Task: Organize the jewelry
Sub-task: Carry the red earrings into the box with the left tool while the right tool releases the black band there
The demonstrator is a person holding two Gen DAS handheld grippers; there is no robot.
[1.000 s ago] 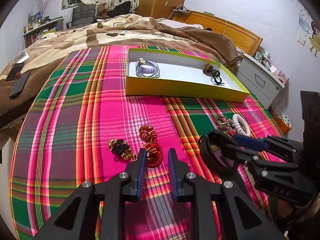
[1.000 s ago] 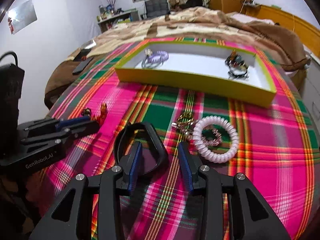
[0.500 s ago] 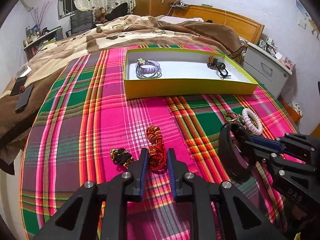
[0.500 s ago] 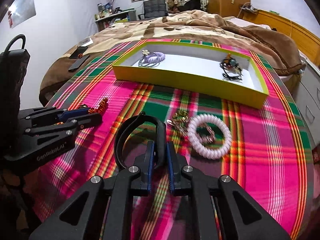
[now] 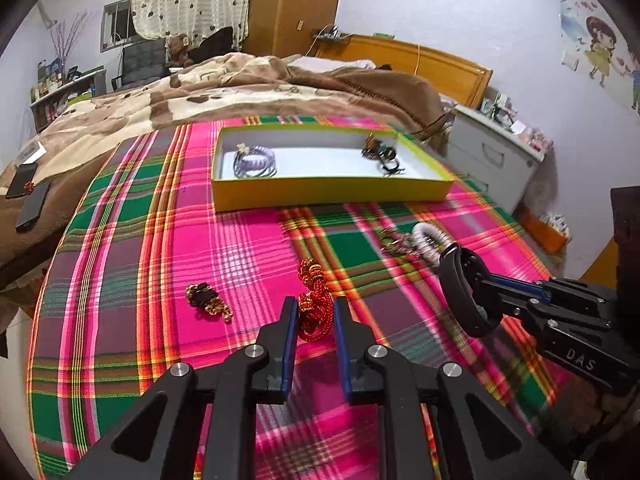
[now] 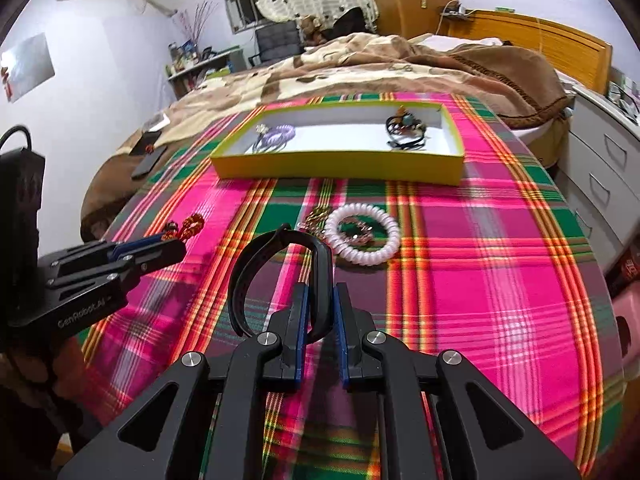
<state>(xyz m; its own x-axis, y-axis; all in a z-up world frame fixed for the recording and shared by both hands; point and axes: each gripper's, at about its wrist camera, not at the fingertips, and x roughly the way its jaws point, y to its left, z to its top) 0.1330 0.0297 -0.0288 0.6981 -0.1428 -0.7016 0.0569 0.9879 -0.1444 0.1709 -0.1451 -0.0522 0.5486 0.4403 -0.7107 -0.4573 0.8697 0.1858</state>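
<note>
Braided red cord (image 5: pixel 314 306) between closing left fingers (image 5: pixel 289 334); smooth black band (image 6: pixel 316 280) pinched right.

A pink, green and purple plaid cloth (image 5: pixel 120 240) is covering the table. The box (image 5: pixel 328 192) is showing yellow walls and a white floor. A red cord (image 5: pixel 314 308), a black band (image 6: pixel 280 276) and a white coil (image 6: pixel 362 236) are showing.

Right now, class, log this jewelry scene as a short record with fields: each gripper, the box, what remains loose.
left gripper: jaws closing around red cord bracelet
right gripper: shut on black band
yellow box: holds purple coil, dark beaded piece
loose on plaid cloth: white coil tie, black-gold piece
</note>
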